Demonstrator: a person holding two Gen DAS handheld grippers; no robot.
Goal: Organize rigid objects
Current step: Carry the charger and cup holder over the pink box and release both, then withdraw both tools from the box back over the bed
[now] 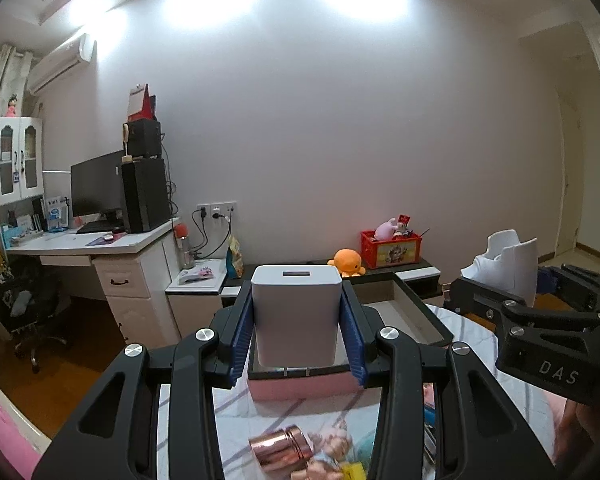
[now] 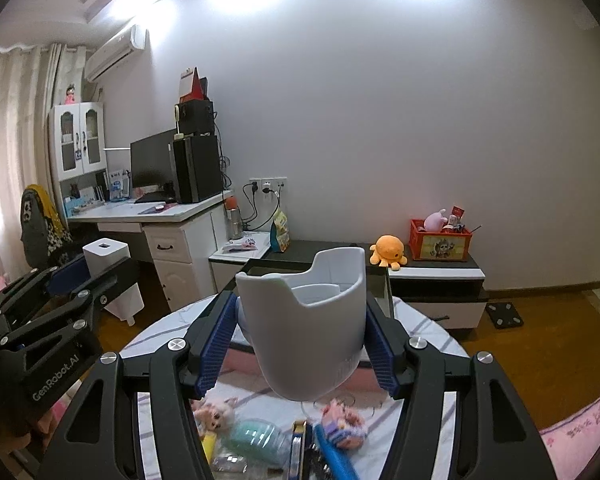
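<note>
Left wrist view: the left gripper [image 1: 298, 322] is clamping a white rectangular box [image 1: 296, 314] with a dark slot in its top, the blue pads [image 1: 242, 330] pressing on both its sides. The box is hanging above an open black-rimmed tray [image 1: 424, 312] on a pink base, at the edge of a round table [image 1: 236, 404] covered in striped cloth. A copper-coloured tin [image 1: 280, 450] is lying near the lower edge. The right gripper [image 1: 500, 292] is showing at the right.

Right wrist view: the right gripper [image 2: 300, 338] is gripping a white cup-shaped holder [image 2: 306, 326] with a notched rim, held clear above the table [image 2: 428, 320]. Small dolls [image 2: 214, 410] are crowding the near edge; bare wooden floor [image 2: 540, 344] is lying open beyond the table's right rim.
</note>
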